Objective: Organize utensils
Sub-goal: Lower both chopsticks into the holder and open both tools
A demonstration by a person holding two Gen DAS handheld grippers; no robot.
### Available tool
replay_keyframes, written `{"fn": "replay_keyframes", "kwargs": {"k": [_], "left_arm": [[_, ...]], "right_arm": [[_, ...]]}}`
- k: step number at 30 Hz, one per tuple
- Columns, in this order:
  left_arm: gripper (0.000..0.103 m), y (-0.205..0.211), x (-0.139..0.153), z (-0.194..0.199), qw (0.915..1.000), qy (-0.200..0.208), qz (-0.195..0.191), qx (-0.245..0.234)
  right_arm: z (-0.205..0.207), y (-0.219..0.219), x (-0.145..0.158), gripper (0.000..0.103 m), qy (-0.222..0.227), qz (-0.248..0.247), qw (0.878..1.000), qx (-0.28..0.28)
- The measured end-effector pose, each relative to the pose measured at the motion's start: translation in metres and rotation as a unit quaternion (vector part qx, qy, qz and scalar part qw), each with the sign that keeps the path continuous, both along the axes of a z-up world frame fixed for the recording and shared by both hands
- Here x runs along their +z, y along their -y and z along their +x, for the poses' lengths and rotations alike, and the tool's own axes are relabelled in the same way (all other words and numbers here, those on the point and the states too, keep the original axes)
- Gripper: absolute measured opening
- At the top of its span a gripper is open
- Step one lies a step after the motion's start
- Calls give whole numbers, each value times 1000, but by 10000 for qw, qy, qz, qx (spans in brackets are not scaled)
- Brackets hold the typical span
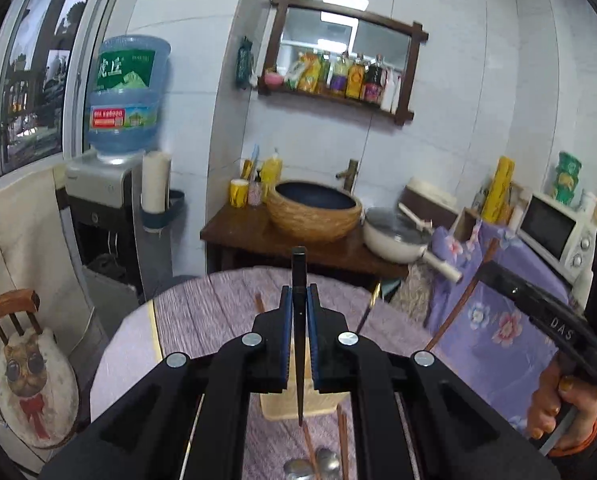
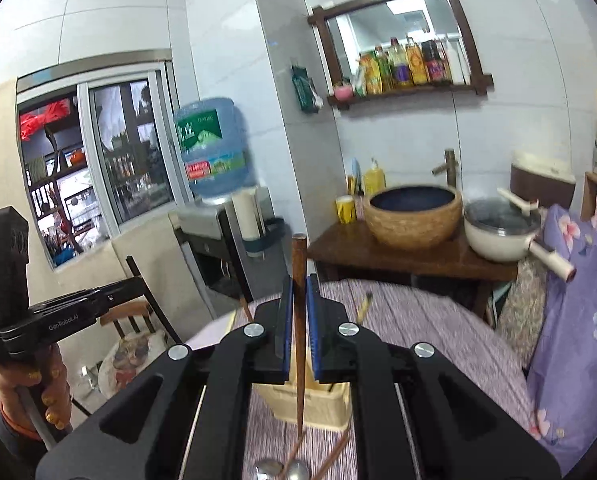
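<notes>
Dark chopstick [image 1: 298,320] clamped upright in left gripper [image 1: 298,296], brown chopstick [image 2: 298,320] likewise in right gripper [image 2: 298,286], both above cream holder [image 2: 322,404] on table [image 2: 438,320]; neither dropped in, loose chopsticks [image 1: 344,440] and spoons [image 2: 282,470] left.

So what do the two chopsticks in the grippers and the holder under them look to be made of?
The chopstick in the left gripper is near-black with a dull sheen: lacquered wood or plastic, hard to say. The one in the right gripper is reddish-brown and matt, probably wood. The cream holder is smooth, uniform, with moulded edges, likely plastic.
</notes>
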State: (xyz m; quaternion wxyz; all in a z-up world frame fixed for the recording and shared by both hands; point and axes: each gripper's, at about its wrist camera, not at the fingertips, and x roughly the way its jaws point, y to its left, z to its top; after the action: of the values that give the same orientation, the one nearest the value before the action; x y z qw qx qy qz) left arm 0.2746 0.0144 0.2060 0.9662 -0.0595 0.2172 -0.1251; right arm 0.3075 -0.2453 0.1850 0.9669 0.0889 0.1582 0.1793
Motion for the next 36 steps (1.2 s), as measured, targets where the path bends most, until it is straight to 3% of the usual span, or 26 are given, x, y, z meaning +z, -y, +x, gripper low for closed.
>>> {"fn": "replay_keyframes", "kwargs": {"k": [4,7,13,21,31,36], "left_arm": [[8,10,25,18,9995,246,-18,221],[8,16,24,34,9992,253,-85,283],[8,24,-20,55,9988,210,-79,436],[8,26,-92,74,9982,-473,-39,380],[8,26,-121,79,9968,-715,60,353],[8,28,-126,81,9967,-698,186,368]], "right_arm": [[17,-8,31,8,319,39,9992,-217],[31,-14,32,8,337,22,9988,-348],[57,-26,-5,8,232,-164,9981,-539],[82,-27,-66,8,-388,-149,9975,-566],[91,-22,-102,8,-724,-107,9954,-615],[92,-19,-107,8,-685,-101,9954,-658]]}}
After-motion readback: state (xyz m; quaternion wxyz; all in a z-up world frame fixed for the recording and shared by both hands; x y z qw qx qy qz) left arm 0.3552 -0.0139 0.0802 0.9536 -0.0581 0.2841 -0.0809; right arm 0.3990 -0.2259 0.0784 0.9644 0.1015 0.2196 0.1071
